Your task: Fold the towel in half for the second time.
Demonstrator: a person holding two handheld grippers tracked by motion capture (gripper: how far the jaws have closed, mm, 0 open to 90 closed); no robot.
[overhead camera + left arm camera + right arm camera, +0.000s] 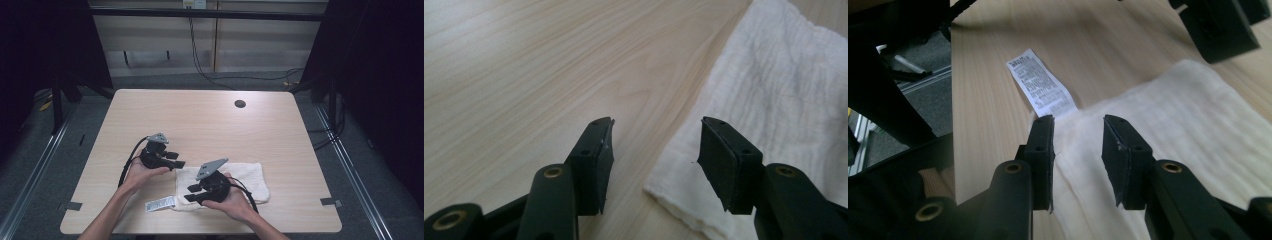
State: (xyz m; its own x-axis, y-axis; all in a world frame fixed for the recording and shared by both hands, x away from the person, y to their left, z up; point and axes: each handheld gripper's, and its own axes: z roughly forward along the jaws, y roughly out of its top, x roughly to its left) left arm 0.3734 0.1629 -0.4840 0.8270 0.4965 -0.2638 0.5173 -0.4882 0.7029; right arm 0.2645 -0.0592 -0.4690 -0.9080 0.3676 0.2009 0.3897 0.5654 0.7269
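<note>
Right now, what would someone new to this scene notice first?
A folded white towel lies at the near edge of the wooden table, with a printed label sticking out at its left corner. Two hands hold black grippers over it: the left gripper at the towel's left edge, the right gripper above the label corner. Both have fingers apart, holding nothing.
</note>
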